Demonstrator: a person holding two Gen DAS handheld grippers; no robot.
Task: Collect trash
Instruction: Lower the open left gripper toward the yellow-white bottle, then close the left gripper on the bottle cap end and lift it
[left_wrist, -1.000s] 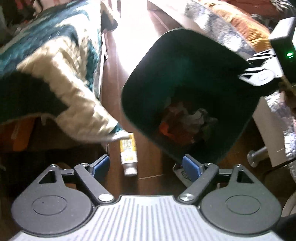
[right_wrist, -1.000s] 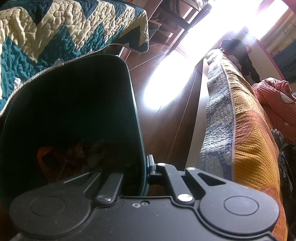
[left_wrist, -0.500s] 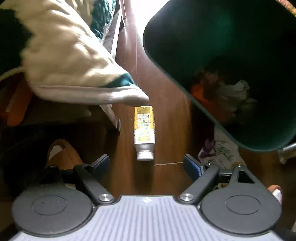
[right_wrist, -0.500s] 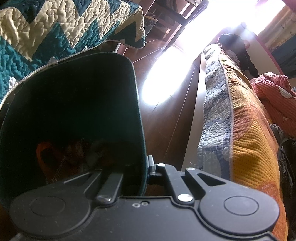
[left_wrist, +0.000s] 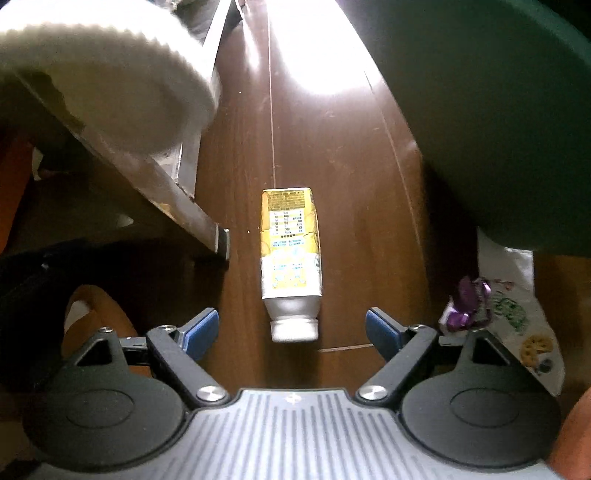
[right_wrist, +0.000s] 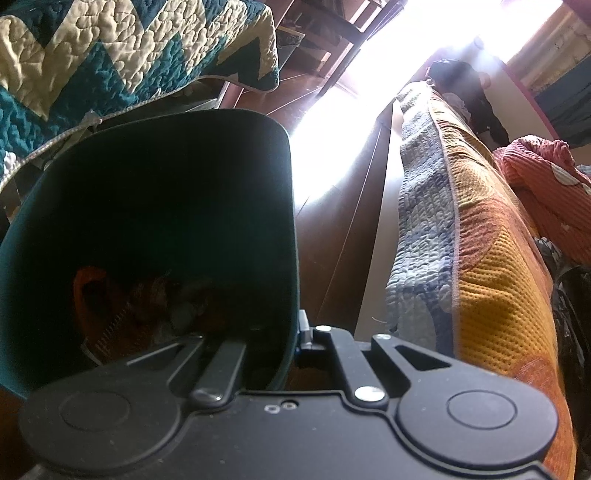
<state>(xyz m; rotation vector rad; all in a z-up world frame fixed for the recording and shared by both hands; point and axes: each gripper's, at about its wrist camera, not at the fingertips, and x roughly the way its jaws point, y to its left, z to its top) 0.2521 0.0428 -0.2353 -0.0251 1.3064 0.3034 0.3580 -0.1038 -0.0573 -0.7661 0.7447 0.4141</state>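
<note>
Dark wooden floor (left_wrist: 332, 155) fills the view, sunlight glaring across its far end. Flat on those boards lies the yellow bottle (left_wrist: 290, 254), cap end pointing back at the left gripper (left_wrist: 291, 330). That gripper hangs over it with jaws spread wide, blue pads (left_wrist: 201, 328) either side of the cap and clear of it, gripping nothing. Just left of the bottle stands a metal bed leg (left_wrist: 207, 229), a cream quilt (left_wrist: 110, 92) drooping above it. Right of the bottle looms the green bin (right_wrist: 155, 221), and beneath its edge a printed wrapper (left_wrist: 517, 314) lies on the boards. Over on the other side, the right gripper (right_wrist: 295, 339) is clamped tight on the bin's rim, one finger inside, one outside. Crumpled scraps (right_wrist: 155, 306) sit in the bottom of the bin.
</note>
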